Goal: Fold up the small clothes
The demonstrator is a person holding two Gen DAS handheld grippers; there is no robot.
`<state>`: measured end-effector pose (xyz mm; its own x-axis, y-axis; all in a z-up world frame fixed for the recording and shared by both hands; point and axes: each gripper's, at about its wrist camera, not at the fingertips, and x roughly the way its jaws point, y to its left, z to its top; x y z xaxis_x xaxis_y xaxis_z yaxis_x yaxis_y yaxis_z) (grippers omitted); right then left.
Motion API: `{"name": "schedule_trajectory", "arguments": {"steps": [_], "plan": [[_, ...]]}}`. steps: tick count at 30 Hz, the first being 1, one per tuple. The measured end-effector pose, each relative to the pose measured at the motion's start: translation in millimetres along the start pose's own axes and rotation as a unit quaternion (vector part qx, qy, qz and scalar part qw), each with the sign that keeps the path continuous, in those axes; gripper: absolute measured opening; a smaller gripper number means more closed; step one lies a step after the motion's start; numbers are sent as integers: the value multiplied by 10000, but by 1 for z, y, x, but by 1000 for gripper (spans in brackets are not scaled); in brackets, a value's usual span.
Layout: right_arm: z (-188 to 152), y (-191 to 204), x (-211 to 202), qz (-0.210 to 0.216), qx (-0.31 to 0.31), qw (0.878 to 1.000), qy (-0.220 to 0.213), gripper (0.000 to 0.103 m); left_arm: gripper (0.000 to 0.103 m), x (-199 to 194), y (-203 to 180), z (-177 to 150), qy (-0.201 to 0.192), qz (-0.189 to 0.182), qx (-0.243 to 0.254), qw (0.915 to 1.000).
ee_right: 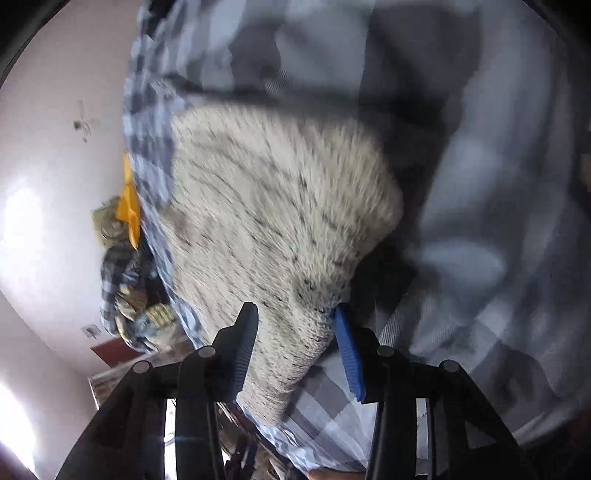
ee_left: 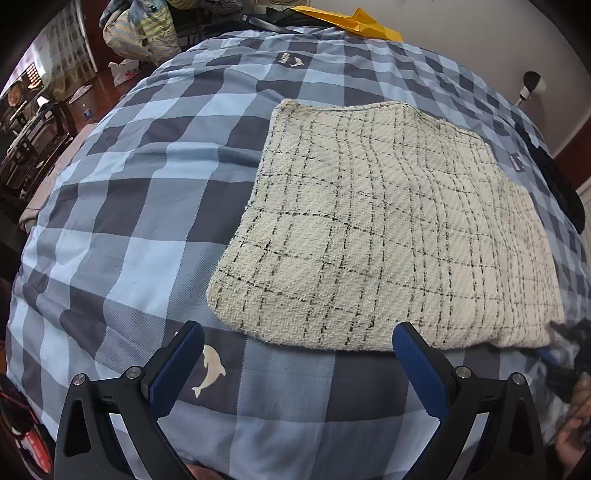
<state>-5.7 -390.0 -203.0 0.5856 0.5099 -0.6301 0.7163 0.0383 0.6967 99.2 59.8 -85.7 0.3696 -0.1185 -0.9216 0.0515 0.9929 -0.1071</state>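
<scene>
A cream garment with a thin black check (ee_left: 384, 229) lies folded flat on the blue checked bedspread (ee_left: 122, 221). My left gripper (ee_left: 295, 343) is open and empty, just short of the garment's near edge. My right gripper (ee_right: 295, 317) shows in the left wrist view (ee_left: 565, 354) at the garment's near right corner. In the right wrist view, which is blurred and rolled sideways, the garment's corner (ee_right: 280, 229) lies between its blue fingers (ee_right: 347, 347), with the jaws partly apart.
A yellow cloth (ee_left: 362, 22) and dark items lie at the bed's far edge. A black garment (ee_left: 557, 184) lies at the right edge. Bags (ee_left: 144, 33) and furniture stand off the bed at the left.
</scene>
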Motion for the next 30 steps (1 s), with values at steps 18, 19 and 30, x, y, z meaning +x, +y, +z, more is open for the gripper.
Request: {"name": "schedule_trajectory", "arguments": {"steps": [18, 19, 30], "plan": [[12, 15, -11, -40, -576, 9947, -855, 12, 103, -1, 8, 1, 68, -153, -219, 9996], [13, 14, -13, -18, -575, 9947, -851, 11, 103, 0, 8, 1, 74, -143, -210, 9996], [8, 1, -34, 333, -131, 9970, -689, 13, 103, 2, 9, -3, 120, -66, -209, 9997]]}}
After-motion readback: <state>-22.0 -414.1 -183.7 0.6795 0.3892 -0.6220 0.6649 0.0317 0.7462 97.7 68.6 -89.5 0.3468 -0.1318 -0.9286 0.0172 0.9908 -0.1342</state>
